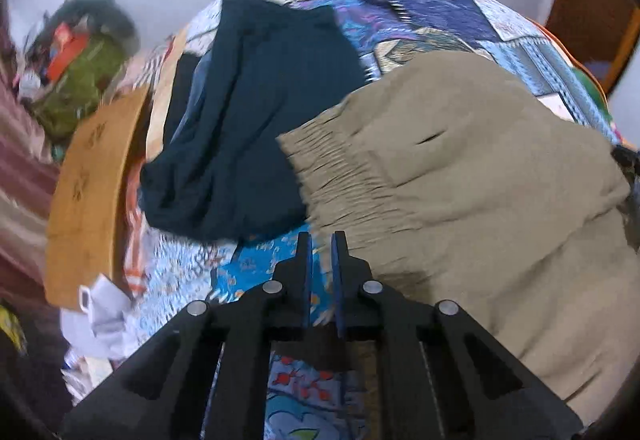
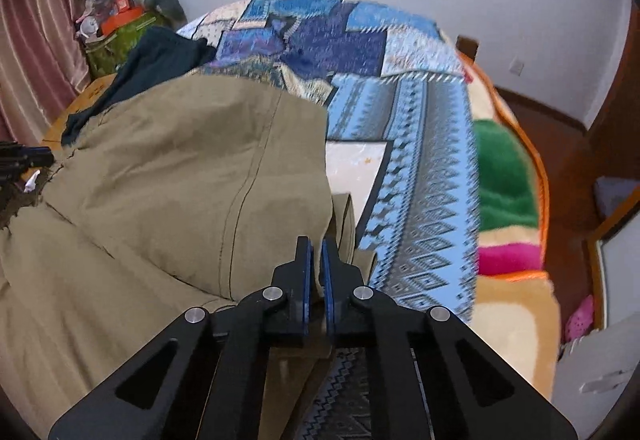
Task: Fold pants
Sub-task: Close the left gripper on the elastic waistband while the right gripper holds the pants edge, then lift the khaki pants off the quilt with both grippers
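Note:
Khaki pants (image 1: 472,176) lie on the patterned blue bedspread (image 1: 420,4), elastic waistband toward the left. My left gripper (image 1: 322,240) sits at the waistband's near corner, jaws nearly closed with a narrow gap; no cloth shows between them. In the right wrist view the pants (image 2: 168,176) fill the left half. My right gripper (image 2: 316,244) is shut on the pants' folded leg edge, with fabric bunched between the pads. The left gripper's tip shows at the far left of the right wrist view (image 2: 24,158).
A dark teal garment (image 1: 244,112) lies on the bed beside the waistband. A wooden nightstand (image 1: 88,192) and a cluttered green bag (image 1: 76,80) stand left of the bed. A colourful fleece blanket (image 2: 508,192) hangs over the bed's right side. Curtain (image 2: 36,40) at far left.

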Action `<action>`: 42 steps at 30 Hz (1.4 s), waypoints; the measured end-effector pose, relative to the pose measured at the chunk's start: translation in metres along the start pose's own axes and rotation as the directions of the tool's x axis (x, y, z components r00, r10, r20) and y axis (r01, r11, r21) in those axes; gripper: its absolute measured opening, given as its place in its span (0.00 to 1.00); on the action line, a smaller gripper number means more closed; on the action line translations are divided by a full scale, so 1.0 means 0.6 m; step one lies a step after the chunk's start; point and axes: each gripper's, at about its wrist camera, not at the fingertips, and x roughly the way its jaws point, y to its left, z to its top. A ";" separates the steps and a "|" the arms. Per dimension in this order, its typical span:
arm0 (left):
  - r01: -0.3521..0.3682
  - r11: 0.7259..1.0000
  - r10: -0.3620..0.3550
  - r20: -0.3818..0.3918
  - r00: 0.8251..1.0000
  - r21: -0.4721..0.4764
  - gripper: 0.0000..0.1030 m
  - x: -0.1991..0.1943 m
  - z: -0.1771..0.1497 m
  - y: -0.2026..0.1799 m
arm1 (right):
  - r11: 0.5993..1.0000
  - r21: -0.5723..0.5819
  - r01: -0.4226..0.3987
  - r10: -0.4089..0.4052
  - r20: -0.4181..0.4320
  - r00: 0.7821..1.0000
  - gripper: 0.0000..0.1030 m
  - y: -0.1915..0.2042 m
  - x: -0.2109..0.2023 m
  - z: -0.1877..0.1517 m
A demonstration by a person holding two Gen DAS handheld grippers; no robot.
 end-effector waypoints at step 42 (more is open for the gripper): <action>0.090 0.990 -0.095 -0.038 0.995 -0.110 0.75 0.034 0.000 0.003 | 0.997 0.055 0.055 -0.052 -0.043 0.998 0.01 -0.024 -0.003 -0.009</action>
